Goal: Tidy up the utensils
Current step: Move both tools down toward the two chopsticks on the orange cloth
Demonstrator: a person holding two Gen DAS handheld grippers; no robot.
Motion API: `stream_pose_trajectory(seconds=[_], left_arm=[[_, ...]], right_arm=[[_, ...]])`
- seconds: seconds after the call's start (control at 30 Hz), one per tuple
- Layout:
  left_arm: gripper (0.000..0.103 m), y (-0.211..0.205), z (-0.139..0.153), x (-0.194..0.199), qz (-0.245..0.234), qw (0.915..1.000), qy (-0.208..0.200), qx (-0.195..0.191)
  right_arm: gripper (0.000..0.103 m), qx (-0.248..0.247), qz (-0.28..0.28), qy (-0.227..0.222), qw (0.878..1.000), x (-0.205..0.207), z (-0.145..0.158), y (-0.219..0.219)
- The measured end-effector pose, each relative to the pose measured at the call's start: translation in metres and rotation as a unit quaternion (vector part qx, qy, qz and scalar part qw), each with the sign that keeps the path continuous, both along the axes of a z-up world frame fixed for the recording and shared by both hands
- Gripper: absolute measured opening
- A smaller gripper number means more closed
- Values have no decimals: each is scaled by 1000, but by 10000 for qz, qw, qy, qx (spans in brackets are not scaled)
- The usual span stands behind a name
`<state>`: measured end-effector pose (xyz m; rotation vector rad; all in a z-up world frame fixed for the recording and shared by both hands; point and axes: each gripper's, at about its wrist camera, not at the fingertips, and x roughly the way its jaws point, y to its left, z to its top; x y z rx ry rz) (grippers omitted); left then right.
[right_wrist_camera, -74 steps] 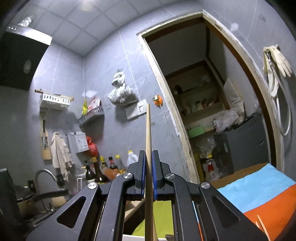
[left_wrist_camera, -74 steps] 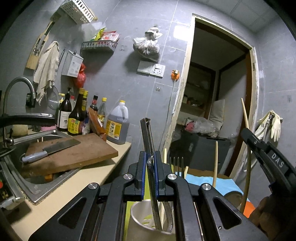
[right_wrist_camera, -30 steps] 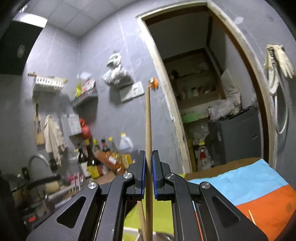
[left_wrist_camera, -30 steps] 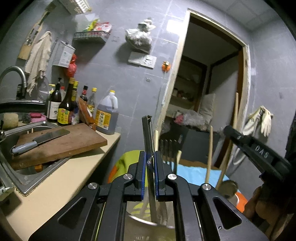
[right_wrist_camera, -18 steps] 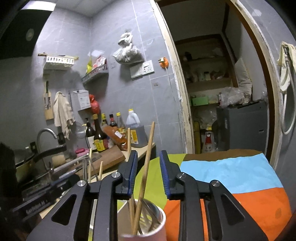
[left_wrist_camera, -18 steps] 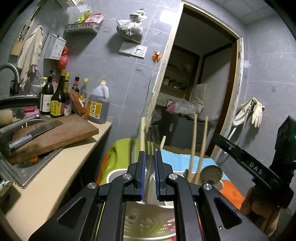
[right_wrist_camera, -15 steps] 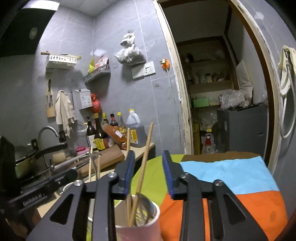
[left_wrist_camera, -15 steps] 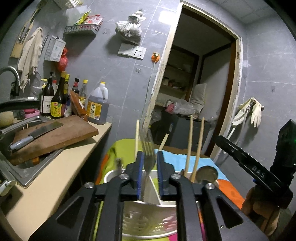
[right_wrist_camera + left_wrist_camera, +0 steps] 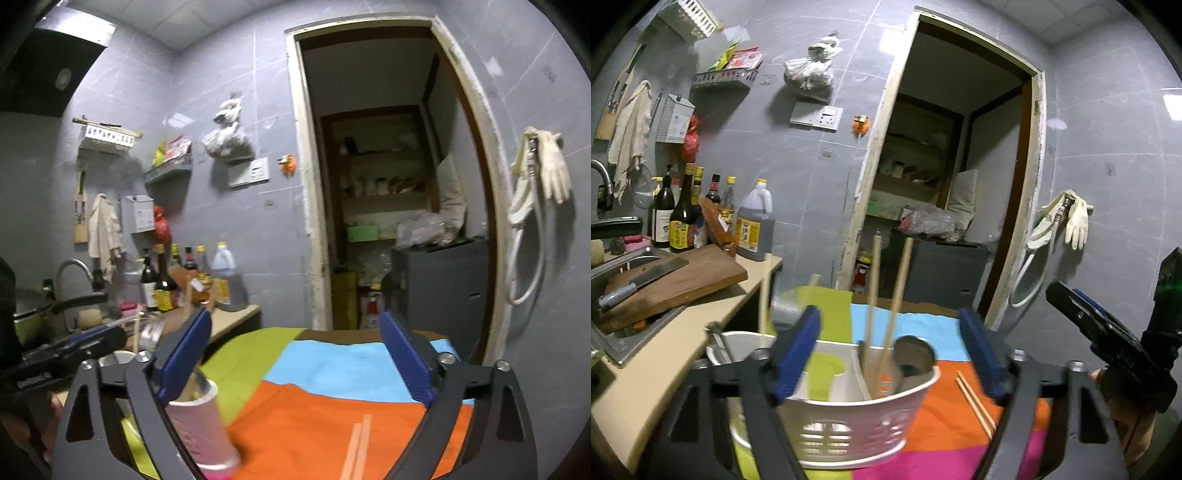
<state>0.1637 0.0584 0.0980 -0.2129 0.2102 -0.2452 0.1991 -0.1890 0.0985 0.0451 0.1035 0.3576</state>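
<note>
A white slotted utensil holder [image 9: 849, 417] stands on a multi-coloured cloth [image 9: 942, 325]. Two wooden chopsticks [image 9: 886, 314] and a metal spoon [image 9: 914, 354] stand in its right compartment, and another metal utensil [image 9: 718, 343] leans at its left rim. My left gripper [image 9: 890, 354] is just behind the holder, its jaws opening wide, blue pads [image 9: 798, 350] touching nothing. My right gripper [image 9: 295, 362] is also opening, with nothing between its pads; the holder [image 9: 199, 424] sits at its lower left. A loose pair of chopsticks [image 9: 356, 450] lies on the orange patch.
A counter [image 9: 665, 354] runs along the left with a wooden cutting board [image 9: 701, 269], a cleaver [image 9: 639, 284], a sink and several bottles [image 9: 683, 218]. An open doorway [image 9: 942, 184] lies beyond the table. Gloves [image 9: 546, 173] hang on the right wall.
Both grippers went from shut to wide open: the left let go of a flat metal utensil, the right a chopstick, both now in the holder. Both grippers have drawn back from it.
</note>
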Motion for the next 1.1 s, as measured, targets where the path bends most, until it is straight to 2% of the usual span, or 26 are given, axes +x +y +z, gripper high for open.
stream_pose_trajectory(seconds=[0.07,0.13,0.27,0.5,0.6,0.77,0.87,0.93,1.0,1.07,1.1], left_arm=[[89,-12,-2,0,-38,10000,7,-41],[91,-25,-5,2,-164,9998,102,-45],[91,-50,-15,7,-409,9986,343,51],[91,-88,-32,9,-322,9963,609,522],[91,-99,-44,13,-166,9926,933,762],[91,-106,-69,25,68,9823,1649,885],[91,-107,-82,33,155,9742,2056,922],[91,-108,-89,38,155,9681,2293,996],[91,-110,-97,41,127,9631,2455,1093],[91,-113,-101,43,84,9597,2556,1162],[91,-114,-103,44,70,9584,2594,1188]], right_arm=[[103,-88,-90,17,9999,-1,-3,-11],[103,-285,-192,100,9994,0,-8,-21],[103,-646,-364,361,9966,4,-22,-36],[103,-787,-492,974,9909,13,-49,-64],[103,-868,-401,1403,9855,22,-63,-67],[103,-1062,-269,2202,9693,40,-89,-64],[94,-1169,-113,2555,9596,48,-102,-60],[88,-1053,83,2853,9526,55,-111,-60],[83,-973,212,3119,9449,62,-118,-60],[71,-1015,295,3287,9385,68,-123,-57],[69,-1059,345,3376,9347,71,-125,-55]])
